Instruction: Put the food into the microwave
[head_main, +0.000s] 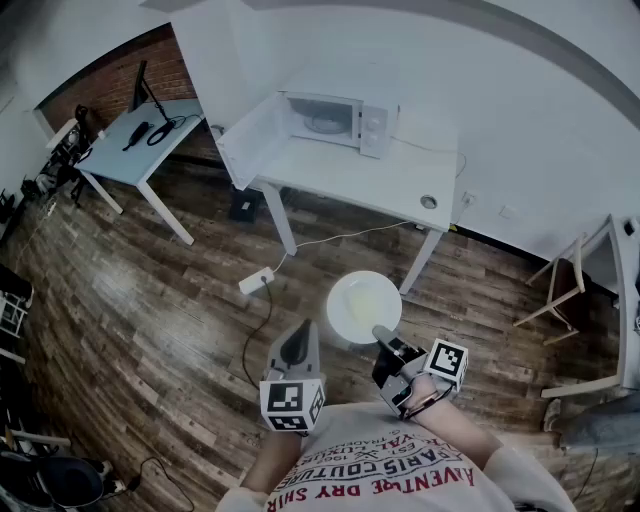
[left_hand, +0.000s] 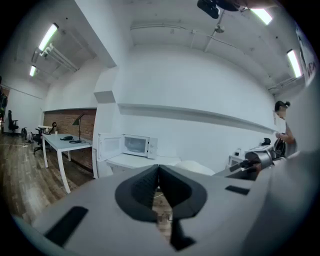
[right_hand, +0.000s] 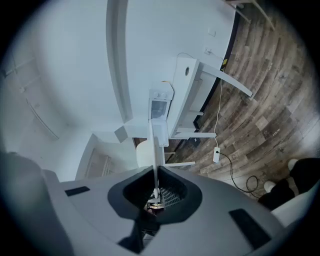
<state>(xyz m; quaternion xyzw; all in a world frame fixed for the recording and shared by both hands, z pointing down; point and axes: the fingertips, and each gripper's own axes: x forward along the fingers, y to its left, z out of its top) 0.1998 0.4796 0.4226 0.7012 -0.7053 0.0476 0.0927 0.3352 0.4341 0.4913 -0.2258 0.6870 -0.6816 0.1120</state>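
A white plate (head_main: 350, 318) holding pale food (head_main: 368, 298) hangs over the wooden floor in front of me. My right gripper (head_main: 381, 334) is shut on its near rim. In the right gripper view the plate (right_hand: 143, 154) shows edge-on, its rim running down between the shut jaws. My left gripper (head_main: 297, 346) is shut and holds nothing, just left of the plate. The white microwave (head_main: 337, 120) stands on a white table (head_main: 400, 185) ahead, with its door (head_main: 243, 141) swung open to the left. The left gripper view shows the microwave (left_hand: 136, 145) too.
A power strip (head_main: 256, 281) and its cable lie on the floor between me and the table. A second table (head_main: 150, 140) with a lamp stands at the far left. A wooden chair (head_main: 570, 285) is at the right.
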